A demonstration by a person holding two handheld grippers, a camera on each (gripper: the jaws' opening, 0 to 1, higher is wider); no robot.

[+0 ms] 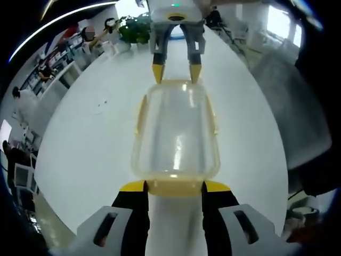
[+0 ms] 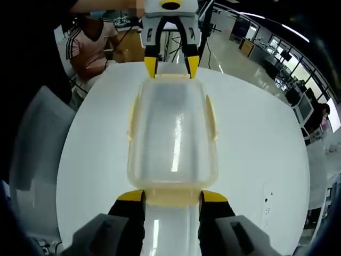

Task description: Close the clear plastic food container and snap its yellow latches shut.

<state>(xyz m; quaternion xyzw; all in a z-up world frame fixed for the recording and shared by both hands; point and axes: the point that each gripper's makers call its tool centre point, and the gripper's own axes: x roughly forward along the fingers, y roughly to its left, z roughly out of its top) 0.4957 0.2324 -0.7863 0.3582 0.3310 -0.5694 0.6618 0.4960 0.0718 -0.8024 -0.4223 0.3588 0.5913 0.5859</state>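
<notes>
A clear plastic container [image 1: 176, 133] with its lid on lies lengthwise on the round white table [image 1: 80, 154]. Yellow latches run along both long sides [image 1: 139, 114] [image 1: 213, 114], and one sits at each short end. My left gripper [image 1: 174, 186] stands open, its yellow-tipped jaws on either side of the near end latch. Across the container, my right gripper [image 1: 176, 72] is open at the far end. In the right gripper view the container [image 2: 173, 128] lies between my right gripper [image 2: 172, 196] below and the left gripper [image 2: 171, 66] above, with both pairs of jaws flanking the end latches.
A grey chair [image 1: 287, 106] [image 2: 37, 138] stands by the table's edge. A person in a pink striped top [image 2: 90, 42] sits beyond the table. A green plant [image 1: 136, 29] stands on the table's far side. Office desks and people fill the background.
</notes>
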